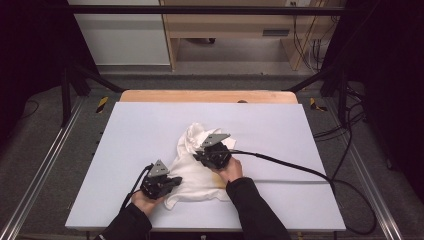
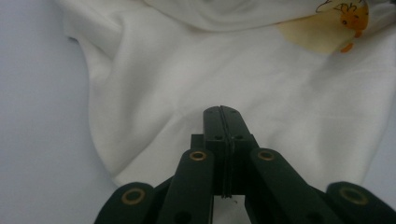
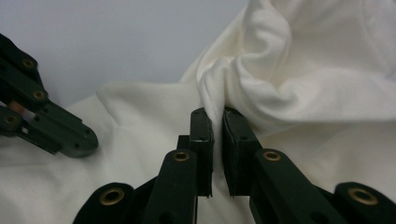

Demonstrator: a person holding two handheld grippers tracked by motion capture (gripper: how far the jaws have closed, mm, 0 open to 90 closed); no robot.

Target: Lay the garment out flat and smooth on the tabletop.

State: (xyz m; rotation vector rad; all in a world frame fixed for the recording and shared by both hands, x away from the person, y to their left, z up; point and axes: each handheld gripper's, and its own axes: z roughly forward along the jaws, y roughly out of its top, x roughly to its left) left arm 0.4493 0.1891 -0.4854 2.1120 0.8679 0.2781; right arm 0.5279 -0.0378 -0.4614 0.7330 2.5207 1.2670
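My left tool (image 2: 220,116), jaws pressed together, rests on the white garment's (image 1: 197,175) near hem to pin it; my right tool (image 3: 217,122) pinches a raised fold beyond, ready for lifting.

Non-task items, high view:

1. White table cover (image 1: 150,130), flat, ctr of frame.
2. Wooden tabletop (image 1: 210,96), bare strip at 12 o'clock edge of the cover.
3. Yellow/black tape marks: one at 10 o'clock (image 1: 102,104), one at 2 o'clock (image 1: 314,103), both on the floor by the table's far corners.
4. Metal rails, on the floor: 9 o'clock (image 1: 45,165) and 3 o'clock (image 1: 367,170).
5. White cabinet (image 1: 125,35), 11 o'clock, bkgd.
6. Wooden shelf unit (image 1: 235,25), 12–1 o'clock, just beside the cabinet.
7. Loose black floor cables (image 1: 345,130), 3 o'clock.
8. Black crossbar (image 1: 200,9), horiz., 12 o'clock.
9. Grey floor (image 1: 200,80).
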